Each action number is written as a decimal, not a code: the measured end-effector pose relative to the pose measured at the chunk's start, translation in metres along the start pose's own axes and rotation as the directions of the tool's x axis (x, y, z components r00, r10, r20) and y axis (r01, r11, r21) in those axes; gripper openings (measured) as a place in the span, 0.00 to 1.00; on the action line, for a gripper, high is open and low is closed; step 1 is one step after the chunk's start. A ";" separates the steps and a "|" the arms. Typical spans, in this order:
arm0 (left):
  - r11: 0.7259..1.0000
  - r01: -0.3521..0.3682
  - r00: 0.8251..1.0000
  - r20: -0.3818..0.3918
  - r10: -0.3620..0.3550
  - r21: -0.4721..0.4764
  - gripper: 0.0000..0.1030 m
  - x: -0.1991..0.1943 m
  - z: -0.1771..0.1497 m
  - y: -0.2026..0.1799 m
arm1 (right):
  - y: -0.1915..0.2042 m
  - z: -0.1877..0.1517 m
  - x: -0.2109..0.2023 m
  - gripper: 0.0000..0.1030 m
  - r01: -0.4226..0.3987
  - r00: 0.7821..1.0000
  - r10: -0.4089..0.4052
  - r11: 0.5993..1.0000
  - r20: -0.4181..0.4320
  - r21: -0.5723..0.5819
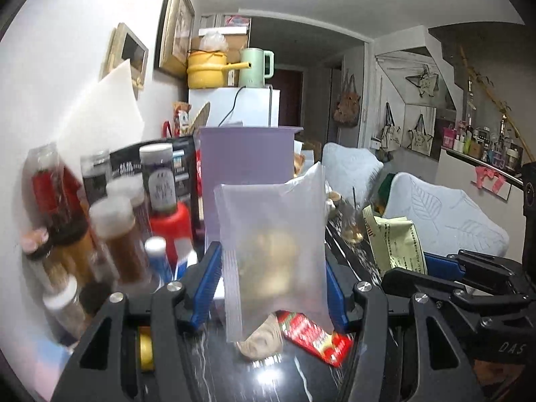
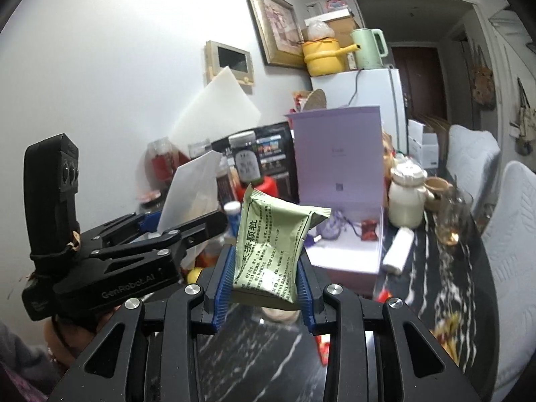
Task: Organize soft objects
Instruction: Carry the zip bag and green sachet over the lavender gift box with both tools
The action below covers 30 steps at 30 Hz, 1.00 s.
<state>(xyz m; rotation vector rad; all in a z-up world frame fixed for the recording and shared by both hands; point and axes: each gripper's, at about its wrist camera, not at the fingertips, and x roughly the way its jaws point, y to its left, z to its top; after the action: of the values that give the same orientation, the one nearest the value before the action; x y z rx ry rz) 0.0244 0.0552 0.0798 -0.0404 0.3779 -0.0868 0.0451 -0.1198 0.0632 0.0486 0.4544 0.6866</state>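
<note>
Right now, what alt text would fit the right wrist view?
The right gripper pinches a green printed packet upright above a black marble table. To its left the left gripper holds a frosted pouch; an open lilac box stands behind.

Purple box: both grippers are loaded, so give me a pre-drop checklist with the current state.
1. Left gripper shut on frosted pouch: ok.
2. Right gripper shut on green sachet: ok.
3. Both packets off the black marble table: ok.
4. Purple box open, lid upright: ok.
5. Room left inside the box: cannot tell.
6. Path past the bottles on the left: cannot tell.
</note>
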 end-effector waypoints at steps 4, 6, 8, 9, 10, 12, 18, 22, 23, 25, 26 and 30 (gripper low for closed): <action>1.000 -0.022 1.000 0.013 0.022 -0.007 0.54 0.029 0.013 0.005 | -0.009 0.020 0.016 0.33 0.003 1.000 -0.003 1.000 0.018 -0.013; 0.999 -0.036 0.999 0.012 0.036 -0.015 0.54 0.044 0.018 0.009 | -0.014 0.028 0.025 0.33 0.014 1.000 -0.014 1.000 0.028 -0.024; 0.999 -0.047 0.999 0.016 0.047 -0.021 0.54 0.056 0.022 0.012 | -0.019 0.035 0.034 0.33 0.021 0.999 -0.020 0.999 0.032 -0.029; 0.998 -0.057 0.998 0.023 0.058 -0.028 0.54 0.063 0.026 0.014 | -0.023 0.040 0.041 0.33 0.021 0.999 -0.020 0.999 0.032 -0.030; 0.997 -0.065 0.997 0.030 0.066 -0.031 0.54 0.068 0.028 0.015 | -0.025 0.043 0.045 0.33 0.022 0.999 -0.021 0.999 0.031 -0.030; 0.996 -0.082 0.996 0.036 0.083 -0.026 0.54 0.080 0.034 0.017 | -0.033 0.051 0.057 0.33 0.029 0.999 -0.028 0.999 0.031 -0.034; 0.995 -0.095 0.994 0.051 0.096 -0.027 0.54 0.114 0.051 0.025 | -0.051 0.073 0.081 0.33 0.055 0.997 -0.053 0.997 0.053 -0.045; 0.995 -0.094 0.994 0.058 0.096 -0.034 0.54 0.135 0.059 0.028 | -0.063 0.086 0.096 0.33 0.065 0.996 -0.062 0.997 0.071 -0.047; 0.995 -0.094 0.994 0.056 0.096 -0.036 0.54 0.140 0.061 0.028 | -0.065 0.088 0.100 0.33 0.066 0.995 -0.063 0.997 0.074 -0.047; 0.995 -0.092 0.994 0.050 0.094 -0.043 0.54 0.152 0.063 0.031 | -0.071 0.093 0.109 0.33 0.068 0.995 -0.065 0.997 0.075 -0.043; 0.995 -0.093 0.994 0.046 0.095 -0.047 0.54 0.156 0.065 0.032 | -0.075 0.096 0.113 0.33 0.069 0.995 -0.066 0.997 0.074 -0.039; 0.994 -0.095 0.995 0.020 0.096 -0.045 0.54 0.179 0.066 0.036 | -0.089 0.103 0.131 0.33 0.071 0.995 -0.069 0.997 0.066 -0.034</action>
<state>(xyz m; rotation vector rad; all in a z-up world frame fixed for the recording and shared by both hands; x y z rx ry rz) 0.2172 0.0765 0.0736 -0.0661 0.3592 0.0168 0.2311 -0.0963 0.0880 0.0202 0.3793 0.6228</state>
